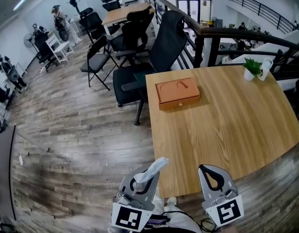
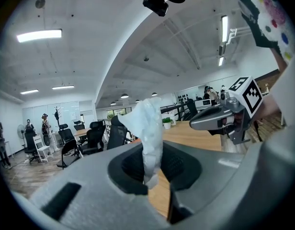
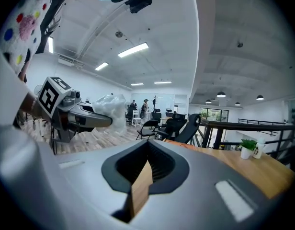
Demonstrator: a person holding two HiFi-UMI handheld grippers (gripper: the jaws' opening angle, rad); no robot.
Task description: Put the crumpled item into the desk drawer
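- Pickup looks done: the left gripper [image 1: 145, 178] is pinching the crumpled item [image 2: 150, 126], a white, filmy wad that sticks up from between its jaws.
- The item is therefore off any surface, held in the air by the near edge of the bench [image 1: 227, 135], well apart from where it has to go.
- The drawer box [image 1: 177, 93], small and orange-brown, sits on the far left part of the bench, near a black office chair [image 1: 161, 52]. Its drawer front, with a small knob, appears flush and shut.
- The right gripper [image 1: 212, 177] has its jaws pressed together with nothing between them. It hangs beside the left one at the near edge.
- By my reading, most of the task remains: carrying the item across the bench, pulling the drawer open (likely work for the empty right gripper), and letting the wad go inside.
- Nothing lies on the bench between the grippers and the box.
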